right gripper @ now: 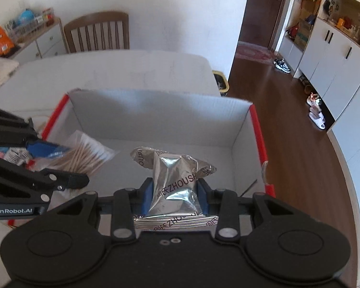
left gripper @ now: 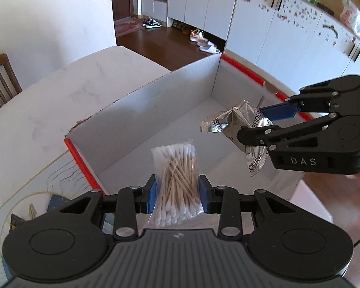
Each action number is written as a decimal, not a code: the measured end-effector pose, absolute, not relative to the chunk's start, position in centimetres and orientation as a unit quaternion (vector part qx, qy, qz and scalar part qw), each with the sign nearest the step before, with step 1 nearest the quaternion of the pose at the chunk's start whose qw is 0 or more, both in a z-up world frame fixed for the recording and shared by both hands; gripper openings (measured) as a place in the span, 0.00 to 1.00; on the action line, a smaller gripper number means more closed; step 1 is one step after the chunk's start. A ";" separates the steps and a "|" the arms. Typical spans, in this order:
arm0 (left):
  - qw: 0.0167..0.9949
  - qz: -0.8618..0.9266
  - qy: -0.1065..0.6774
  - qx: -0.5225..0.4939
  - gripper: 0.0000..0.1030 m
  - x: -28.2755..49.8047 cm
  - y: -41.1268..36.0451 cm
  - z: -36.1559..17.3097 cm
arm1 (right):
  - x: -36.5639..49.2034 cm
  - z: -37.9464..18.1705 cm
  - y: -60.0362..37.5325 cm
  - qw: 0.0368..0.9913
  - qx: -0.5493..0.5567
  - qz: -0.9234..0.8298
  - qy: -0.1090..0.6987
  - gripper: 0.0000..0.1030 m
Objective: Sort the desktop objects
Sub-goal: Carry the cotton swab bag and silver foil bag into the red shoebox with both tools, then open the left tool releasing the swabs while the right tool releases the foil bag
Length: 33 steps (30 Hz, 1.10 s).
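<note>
My left gripper (left gripper: 178, 193) is shut on a clear bag of cotton swabs (left gripper: 176, 180), held over the near edge of an open white cardboard box with red rims (left gripper: 141, 115). My right gripper (right gripper: 174, 193) is shut on a crumpled silver foil packet (right gripper: 174, 182) printed with dark letters, held above the box floor. In the left wrist view the right gripper (left gripper: 259, 124) comes in from the right with the foil packet (left gripper: 232, 124) hanging over the box. In the right wrist view the left gripper (right gripper: 62, 163) holds the cotton swabs (right gripper: 86, 156) at the box's left side.
The box (right gripper: 156, 117) sits on a white marble-look table (left gripper: 48, 100). A wooden chair (right gripper: 97, 33) stands behind the table. Small items (left gripper: 21, 216) lie on the table left of the box. A bin (right gripper: 220, 81) and shoes sit on the brown floor.
</note>
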<state>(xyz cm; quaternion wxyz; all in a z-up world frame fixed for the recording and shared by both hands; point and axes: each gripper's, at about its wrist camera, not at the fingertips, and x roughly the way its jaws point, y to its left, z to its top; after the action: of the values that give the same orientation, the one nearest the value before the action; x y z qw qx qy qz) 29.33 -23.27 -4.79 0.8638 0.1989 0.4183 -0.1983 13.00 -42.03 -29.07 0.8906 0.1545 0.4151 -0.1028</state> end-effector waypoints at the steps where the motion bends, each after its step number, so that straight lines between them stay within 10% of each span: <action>1: 0.863 -0.197 0.418 0.207 0.33 29.3 -23.5 -5.1 | 13.2 -29.4 -42.1 0.889 0.153 -0.102 0.419 0.36; 33: 0.796 -0.187 0.492 0.297 0.33 32.4 -26.1 -9.8 | 16.5 -34.1 -41.1 0.861 0.107 -0.066 0.493 0.36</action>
<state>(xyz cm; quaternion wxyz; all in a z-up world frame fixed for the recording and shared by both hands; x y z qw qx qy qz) 32.42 -26.12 -9.76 0.7965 0.2970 0.4922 -0.1874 16.52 -41.12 -34.12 0.8608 0.1067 0.4932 -0.0662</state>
